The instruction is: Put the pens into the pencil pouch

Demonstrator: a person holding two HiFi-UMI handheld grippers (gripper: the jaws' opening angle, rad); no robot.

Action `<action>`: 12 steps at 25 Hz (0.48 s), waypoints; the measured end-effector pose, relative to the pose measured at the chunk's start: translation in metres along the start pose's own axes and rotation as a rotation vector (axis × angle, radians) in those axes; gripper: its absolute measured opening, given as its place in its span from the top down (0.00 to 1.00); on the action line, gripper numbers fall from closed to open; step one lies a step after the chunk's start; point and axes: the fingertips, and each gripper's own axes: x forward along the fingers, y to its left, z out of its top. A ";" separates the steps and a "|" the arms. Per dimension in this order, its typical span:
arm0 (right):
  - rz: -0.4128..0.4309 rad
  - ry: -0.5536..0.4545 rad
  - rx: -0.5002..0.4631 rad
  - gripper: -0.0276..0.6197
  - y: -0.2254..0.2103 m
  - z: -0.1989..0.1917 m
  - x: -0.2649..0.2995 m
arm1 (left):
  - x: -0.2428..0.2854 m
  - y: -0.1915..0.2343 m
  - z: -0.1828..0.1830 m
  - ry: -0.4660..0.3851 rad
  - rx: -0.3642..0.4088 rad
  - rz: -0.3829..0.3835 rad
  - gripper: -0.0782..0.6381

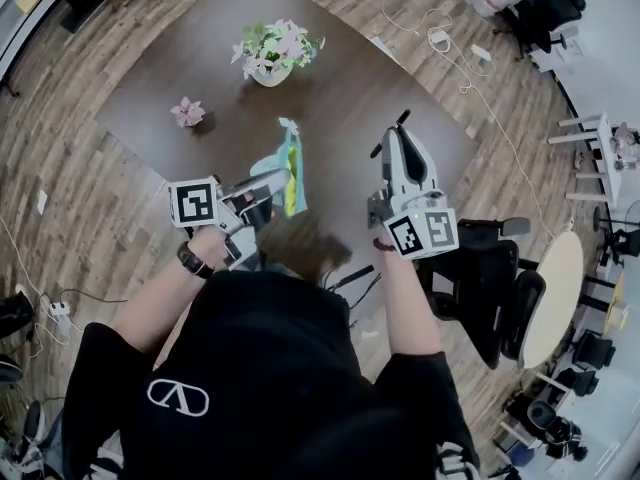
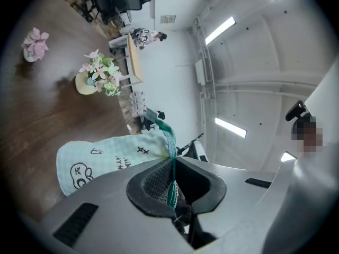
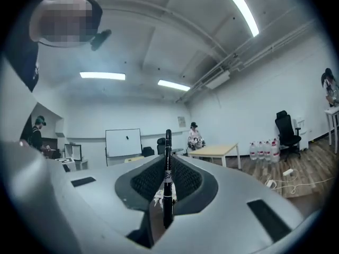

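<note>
- Now the left claw (image 2: 172,184) pinches the pouch (image 2: 106,160) by its green edge, lower middle of its view, over the table (image 2: 32,115).
- Right claw (image 3: 167,187) grips a black pen (image 3: 168,147), centre frame.

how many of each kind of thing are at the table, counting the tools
pencil pouch: 1
black pen: 1
bowl of flowers: 1
small pink flower: 1
left hand-held gripper and right hand-held gripper: 2
total: 6

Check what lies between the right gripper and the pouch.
Nothing: in the head view, only bare table shows between the right gripper, shut on the pen, and the pouch.
</note>
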 end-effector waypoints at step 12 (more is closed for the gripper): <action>0.057 -0.143 0.037 0.89 0.045 0.038 -0.009 | 0.021 -0.016 -0.001 0.041 0.021 -0.019 0.87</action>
